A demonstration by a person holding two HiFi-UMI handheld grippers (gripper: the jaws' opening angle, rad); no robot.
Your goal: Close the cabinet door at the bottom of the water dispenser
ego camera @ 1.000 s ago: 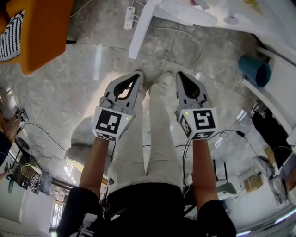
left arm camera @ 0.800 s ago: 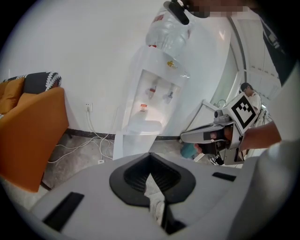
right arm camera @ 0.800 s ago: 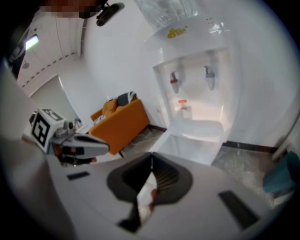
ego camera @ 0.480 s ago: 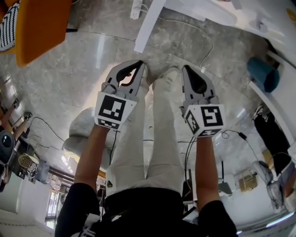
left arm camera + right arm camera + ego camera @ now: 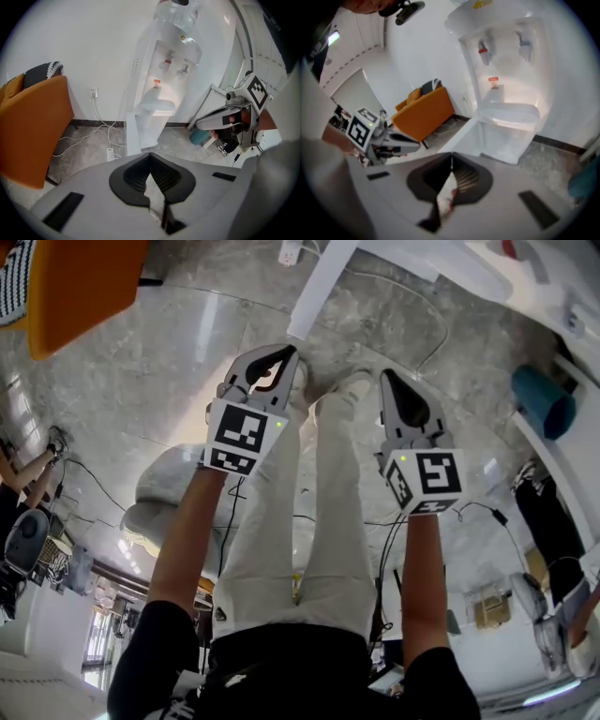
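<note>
Both claws have moved forward toward the water dispenser (image 5: 164, 79). The left gripper (image 5: 283, 356) and right gripper (image 5: 388, 381) are each pressed together on nothing. The cabinet door (image 5: 132, 136) at its base hangs open just ahead, so contact looks near.

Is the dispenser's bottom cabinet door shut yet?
No, in the right gripper view the cabinet door stands swung well out from the base of the water dispenser.
</note>
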